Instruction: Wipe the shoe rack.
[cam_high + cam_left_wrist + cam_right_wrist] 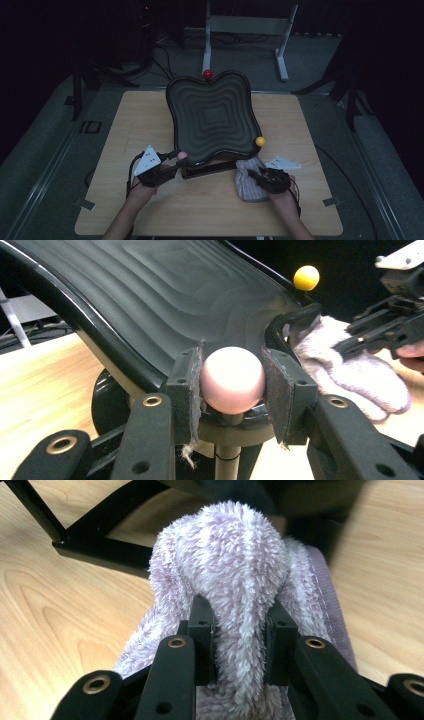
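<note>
1. The left tool (172, 161) is clamped on a pink ball (232, 379) at the near left corner of a dark wavy tray (210, 117); in the left gripper view both pads press the ball's sides.
2. The tray stands tilted on a black stand (207, 171) on the wooden table (140, 115), its far edge raised.
3. A red ball (208, 74) sits at the tray's far edge and a yellow ball (260, 141) at its right near corner.
4. The right tool (255, 176) grips a fluffy pale purple cloth (235, 565), the jaws pinching a fold of it.
5. The cloth lies on the table just near of the tray's right near corner, touching the tray's edge in the left gripper view.
</note>
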A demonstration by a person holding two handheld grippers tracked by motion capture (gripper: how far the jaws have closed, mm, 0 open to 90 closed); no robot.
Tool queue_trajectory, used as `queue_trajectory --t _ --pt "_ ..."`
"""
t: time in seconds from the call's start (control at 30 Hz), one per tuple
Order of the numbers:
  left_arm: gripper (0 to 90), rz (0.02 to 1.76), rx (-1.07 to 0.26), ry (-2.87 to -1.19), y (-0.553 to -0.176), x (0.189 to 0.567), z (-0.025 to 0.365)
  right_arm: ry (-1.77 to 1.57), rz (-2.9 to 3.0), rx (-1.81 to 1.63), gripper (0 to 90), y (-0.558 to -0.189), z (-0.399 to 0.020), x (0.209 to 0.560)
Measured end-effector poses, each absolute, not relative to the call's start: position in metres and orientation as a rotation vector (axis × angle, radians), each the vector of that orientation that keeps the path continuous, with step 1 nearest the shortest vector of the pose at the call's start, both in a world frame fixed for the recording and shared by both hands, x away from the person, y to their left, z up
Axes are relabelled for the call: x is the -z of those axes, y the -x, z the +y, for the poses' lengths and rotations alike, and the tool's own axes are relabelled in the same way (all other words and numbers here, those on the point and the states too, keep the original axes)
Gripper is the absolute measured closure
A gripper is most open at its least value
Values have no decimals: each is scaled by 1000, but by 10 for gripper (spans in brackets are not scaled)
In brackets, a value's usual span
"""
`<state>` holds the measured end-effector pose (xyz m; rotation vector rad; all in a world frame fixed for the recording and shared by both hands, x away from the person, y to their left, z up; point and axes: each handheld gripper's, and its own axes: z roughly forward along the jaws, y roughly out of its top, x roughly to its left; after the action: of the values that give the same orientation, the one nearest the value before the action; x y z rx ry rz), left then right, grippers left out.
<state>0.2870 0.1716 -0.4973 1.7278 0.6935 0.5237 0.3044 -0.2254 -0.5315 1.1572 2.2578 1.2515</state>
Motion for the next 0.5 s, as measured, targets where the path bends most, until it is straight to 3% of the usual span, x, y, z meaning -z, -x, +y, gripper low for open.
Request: queue_trajectory --t 0.23,0.5 --pt "604 709 -529 -1726 -287 497 175 -1240 2166 -1252 720 -293 -265 527" --pt "603 723 -540 -1735 -286 496 181 -1318 2031 -1261 720 -308 -294 515"
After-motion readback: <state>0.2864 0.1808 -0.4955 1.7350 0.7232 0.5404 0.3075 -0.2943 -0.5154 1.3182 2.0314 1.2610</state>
